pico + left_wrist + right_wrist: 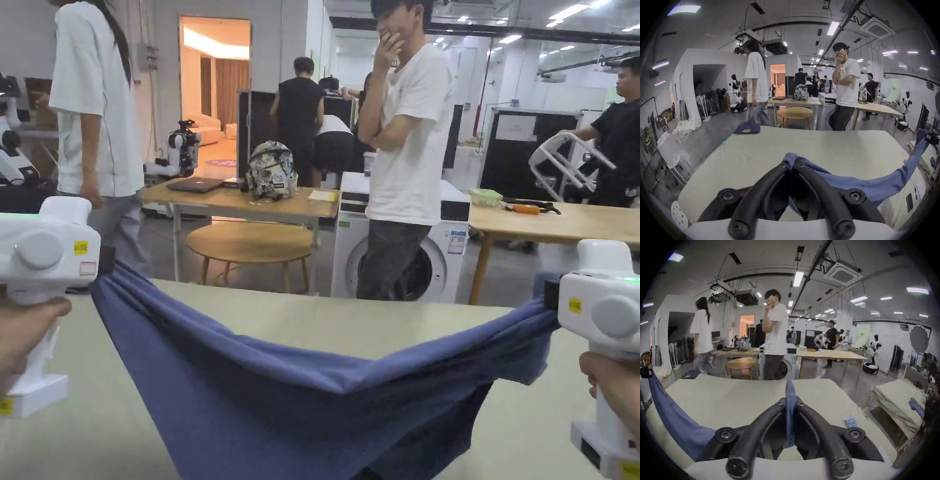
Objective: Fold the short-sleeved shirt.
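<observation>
The counter [300,325], pale and wide, is used as the folding surface, and above it the blue shirt [300,400] is held up by two points, so that its upper edge sags in the middle between them and the body of the cloth hangs down toward the near edge. It is probably held in this way so that the cloth can be spread flat before a fold is made; this is only a judgement. The left gripper [791,164] is seen in its own view with the jaws clenched on a bunch of the blue cloth, and the cloth runs away to the right from there. The right gripper [790,402] is likewise closed on the shirt, a narrow strip of cloth being pinched between the jaws and standing up past the tips.
</observation>
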The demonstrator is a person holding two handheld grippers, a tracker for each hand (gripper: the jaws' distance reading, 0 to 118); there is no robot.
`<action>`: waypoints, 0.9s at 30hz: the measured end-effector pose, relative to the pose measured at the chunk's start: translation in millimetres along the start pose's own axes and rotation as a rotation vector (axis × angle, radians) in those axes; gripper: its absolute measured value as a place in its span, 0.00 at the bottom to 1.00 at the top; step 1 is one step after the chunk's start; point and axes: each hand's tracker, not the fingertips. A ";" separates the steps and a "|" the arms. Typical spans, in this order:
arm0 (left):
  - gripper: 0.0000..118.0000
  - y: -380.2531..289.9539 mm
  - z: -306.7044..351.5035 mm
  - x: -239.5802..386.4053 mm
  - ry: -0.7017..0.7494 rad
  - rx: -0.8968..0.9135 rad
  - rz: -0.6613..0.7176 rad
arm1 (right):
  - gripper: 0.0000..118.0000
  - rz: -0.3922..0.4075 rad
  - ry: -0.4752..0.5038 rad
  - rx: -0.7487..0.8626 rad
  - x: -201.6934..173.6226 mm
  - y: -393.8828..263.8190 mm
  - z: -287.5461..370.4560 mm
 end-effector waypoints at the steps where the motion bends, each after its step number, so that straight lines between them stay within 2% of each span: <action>1: 0.00 7.2 -0.9 -2.7 0.012 0.008 0.002 | 0.04 -0.002 -0.005 0.000 3.2 7.6 -3.9; 7: 0.00 39.3 -15.3 -17.9 0.034 0.023 0.069 | 0.04 -0.022 -0.068 0.027 17.0 41.9 -22.1; 10: 0.00 52.9 -25.6 -15.4 0.066 0.030 0.024 | 0.04 -0.010 -0.075 0.043 17.0 54.6 -28.4; 18: 0.00 80.2 -39.9 -10.4 0.080 0.072 0.012 | 0.04 0.033 -0.096 0.086 10.0 81.9 -53.8; 27: 0.00 46.8 -53.3 -11.3 0.094 0.047 -0.039 | 0.04 0.054 -0.082 0.054 0.8 47.6 -68.6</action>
